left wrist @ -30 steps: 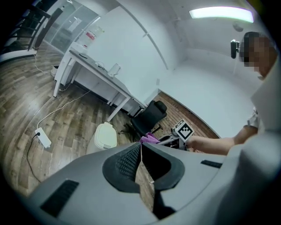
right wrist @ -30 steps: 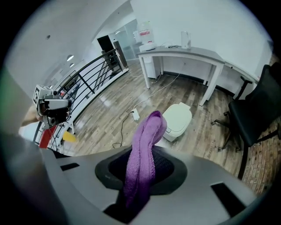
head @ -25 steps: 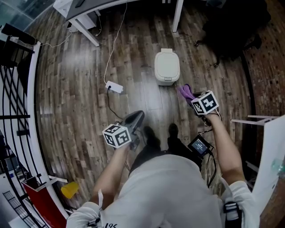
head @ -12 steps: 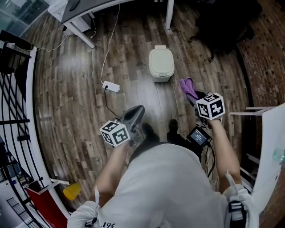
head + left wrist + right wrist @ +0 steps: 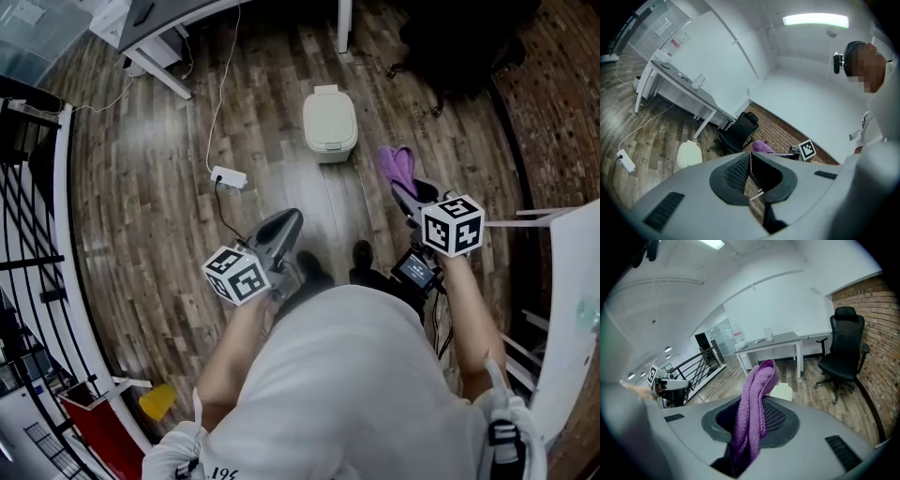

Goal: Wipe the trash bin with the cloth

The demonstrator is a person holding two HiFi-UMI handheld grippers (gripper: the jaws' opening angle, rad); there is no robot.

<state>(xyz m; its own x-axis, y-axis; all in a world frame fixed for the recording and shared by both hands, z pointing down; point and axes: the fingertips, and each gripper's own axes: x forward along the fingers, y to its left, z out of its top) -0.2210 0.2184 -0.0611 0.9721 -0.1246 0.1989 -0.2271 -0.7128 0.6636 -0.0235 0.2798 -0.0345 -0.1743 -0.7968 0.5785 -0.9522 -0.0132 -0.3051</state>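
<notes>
Purple cloth (image 5: 397, 167) is pinched in the right gripper (image 5: 405, 194), jaws clamped on it. In the right gripper view it stands up out of the jaws as a folded strip. Its long axis runs along the jaws and the tip flops over to the right. In the head view it points away from the person, just right of the trash bin (image 5: 329, 122) and not touching it.

Bin is cream, upright on the wood floor (image 5: 141, 216), lid down. Its long axis runs away from the person and its rounded front faces them. It sits ahead, between the two grippers and nearer the right one.

Left gripper (image 5: 289, 223): jaws together, nothing in them, aimed roughly toward the bin from lower left.

Writing: only square black-and-white markers on the gripper cubes. Print on the small screen (image 5: 415, 270) by the right forearm and papers on the far glass wall (image 5: 675, 42) are too small to read.

Around:
- White power strip (image 5: 228, 176) with cable on the floor, left of the bin.
- White bench (image 5: 155, 21) beyond it.
- Black office chair (image 5: 459, 37) past the bin on the right.
- Brick wall (image 5: 876, 333) on the right.
- Black railing (image 5: 33, 244) on the left.
- Yellow object (image 5: 157, 401) near the person's left elbow, kind unclear.

Floor between the grippers and the bin is open.
</notes>
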